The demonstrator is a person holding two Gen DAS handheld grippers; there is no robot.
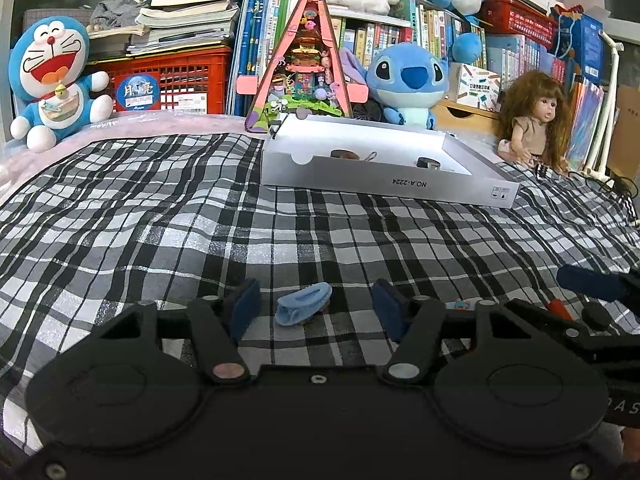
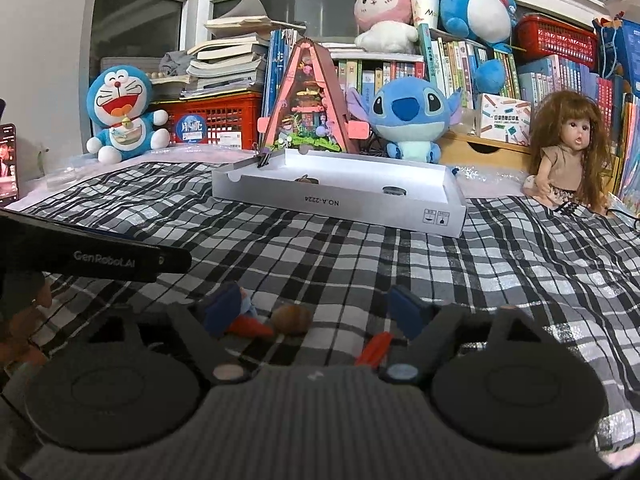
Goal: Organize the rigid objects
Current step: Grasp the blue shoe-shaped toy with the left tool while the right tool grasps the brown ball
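A light blue hair claw clip (image 1: 304,305) lies on the checked cloth between the blue pads of my left gripper (image 1: 316,309), which stands open with neither pad touching it. In the right wrist view my right gripper (image 2: 316,313) is open over a small brown round piece (image 2: 292,319). Two orange pieces lie there too, one (image 2: 250,327) by the left pad and one (image 2: 374,350) by the right. No pad presses on any of them. Farther back, the white shallow box (image 1: 384,178) (image 2: 340,200) holds a brown round item (image 1: 344,155) and a dark round item (image 1: 428,163).
Behind the box stand a pink triangular miniature house (image 1: 306,68), a Stitch plush (image 1: 408,80), a Doraemon plush (image 1: 56,80), a long-haired doll (image 1: 532,120), red crates and rows of books. A phone (image 2: 8,164) leans at the far left. The left gripper's black body (image 2: 96,258) crosses the right wrist view.
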